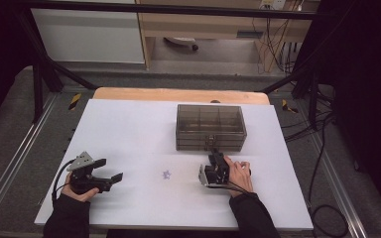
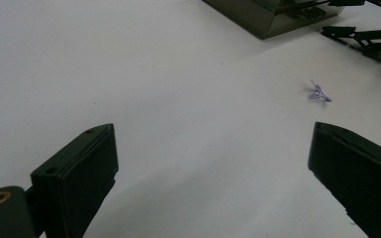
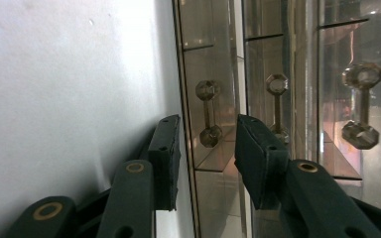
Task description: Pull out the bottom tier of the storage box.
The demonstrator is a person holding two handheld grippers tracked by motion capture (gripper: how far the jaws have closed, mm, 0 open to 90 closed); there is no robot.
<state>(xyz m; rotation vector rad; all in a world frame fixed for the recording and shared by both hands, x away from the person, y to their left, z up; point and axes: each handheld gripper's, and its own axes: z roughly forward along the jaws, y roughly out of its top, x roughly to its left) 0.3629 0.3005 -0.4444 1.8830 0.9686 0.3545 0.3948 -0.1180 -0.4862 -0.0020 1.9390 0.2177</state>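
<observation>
Drawers of a smoky clear box (image 1: 210, 127) at mid-desk (image 1: 129, 129) are faced by the right tool (image 1: 214, 154), its jaws parted around a handle (image 3: 208, 114), unpressed; the left tool (image 1: 110, 169) is held released.

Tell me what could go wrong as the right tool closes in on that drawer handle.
The right tool is turned on its side at the clear drawer box; its pads may slip off the small faceted handle. Pulling might drag the whole box across the table. The tiny purple piece could get swept away.

Glossy clear plastic box (image 1: 210, 127), matt white tabletop (image 1: 129, 129)
</observation>
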